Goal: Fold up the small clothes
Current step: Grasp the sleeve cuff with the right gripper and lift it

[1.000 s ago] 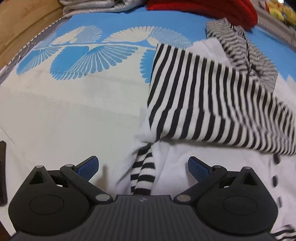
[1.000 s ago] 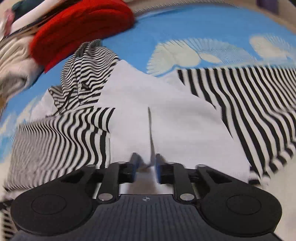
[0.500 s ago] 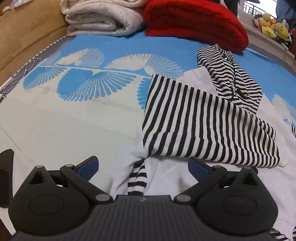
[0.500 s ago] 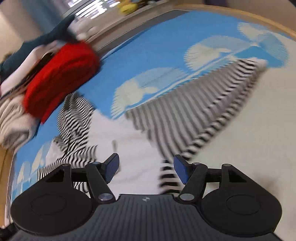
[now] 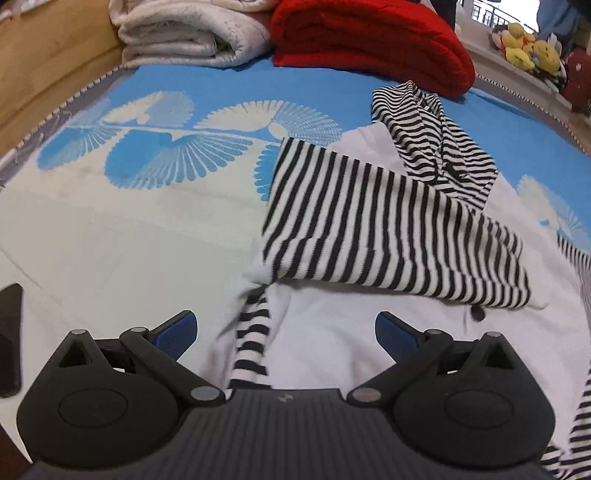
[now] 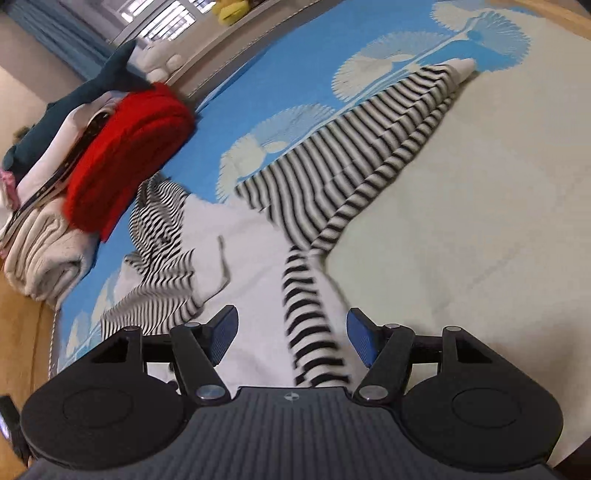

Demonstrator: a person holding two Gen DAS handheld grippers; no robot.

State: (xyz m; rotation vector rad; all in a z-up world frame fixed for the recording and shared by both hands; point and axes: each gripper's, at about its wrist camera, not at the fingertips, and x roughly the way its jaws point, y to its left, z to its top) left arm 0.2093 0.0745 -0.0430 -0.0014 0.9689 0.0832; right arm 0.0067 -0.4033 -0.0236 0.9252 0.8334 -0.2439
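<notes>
A small white hooded jacket point(image 5: 343, 332) with black-and-white striped sleeves lies on the bed. One striped sleeve point(image 5: 388, 229) is folded across its white body, and the striped hood point(image 5: 432, 136) lies beyond. My left gripper point(image 5: 284, 332) is open above the jacket's near hem and a striped band point(image 5: 251, 343). In the right wrist view the other striped sleeve point(image 6: 354, 155) stretches out flat to the far right. My right gripper point(image 6: 291, 332) is open over the striped side band point(image 6: 314, 325) and holds nothing.
A folded red blanket point(image 5: 373, 40) and a folded cream quilt point(image 5: 188, 29) lie at the bed's far end; both show in the right wrist view point(image 6: 122, 155). Stuffed toys point(image 5: 528, 48) sit on a ledge. A dark flat object point(image 5: 9, 332) lies at left. Wooden floor point(image 5: 44, 55) borders the bed.
My right gripper has let go of the white fabric, opened, and swung right toward the outstretched sleeve. My left gripper has pulled back a little and stayed open; the folded sleeve settled flat.
</notes>
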